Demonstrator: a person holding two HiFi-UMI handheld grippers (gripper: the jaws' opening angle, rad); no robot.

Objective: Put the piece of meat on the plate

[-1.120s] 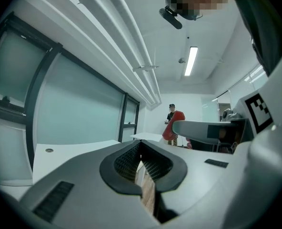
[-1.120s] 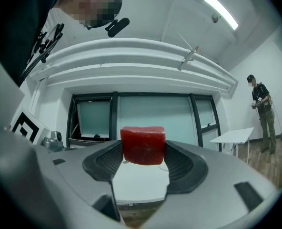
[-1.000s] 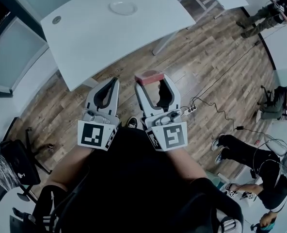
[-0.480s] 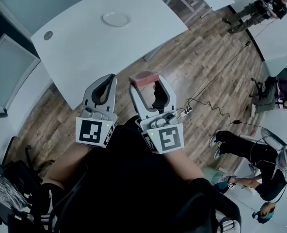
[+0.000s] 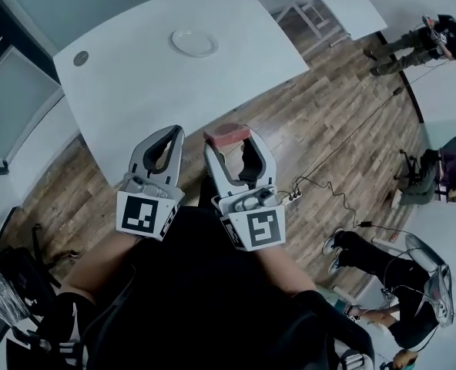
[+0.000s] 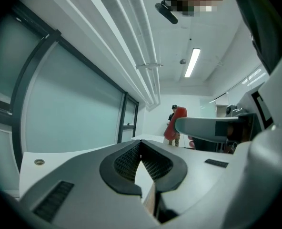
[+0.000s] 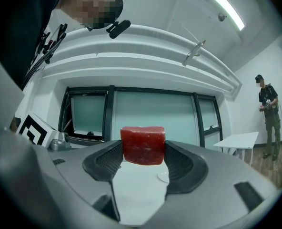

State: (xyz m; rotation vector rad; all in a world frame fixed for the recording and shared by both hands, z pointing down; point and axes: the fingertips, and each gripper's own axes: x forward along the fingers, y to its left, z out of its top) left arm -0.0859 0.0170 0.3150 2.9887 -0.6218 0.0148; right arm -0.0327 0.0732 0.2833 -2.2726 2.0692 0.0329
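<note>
A red block of meat [image 5: 226, 136] [image 7: 142, 145] is clamped between the tips of my right gripper [image 5: 228, 139] [image 7: 142, 149], held in the air over the wooden floor, short of the table's near edge. The small white plate [image 5: 194, 42] lies far across the white table [image 5: 135, 91]; in the right gripper view the plate [image 7: 163, 176] peeks out below the meat. My left gripper [image 5: 166, 136] [image 6: 140, 157] is level with the right one, jaws shut with nothing between them. The meat [image 6: 177, 123] shows at the right of the left gripper view.
A small round grommet [image 5: 80, 58] sits at the table's far left. A second white table [image 5: 343, 2] stands to the right. Cables and a power strip [image 5: 293, 196] lie on the floor. Other people [image 5: 436, 33] stand or sit at the right, and an office chair [image 5: 12, 272] stands at the left.
Both grippers stay side by side with the meat still held. The table and plate have shifted slightly in the head view as the camera moved.
</note>
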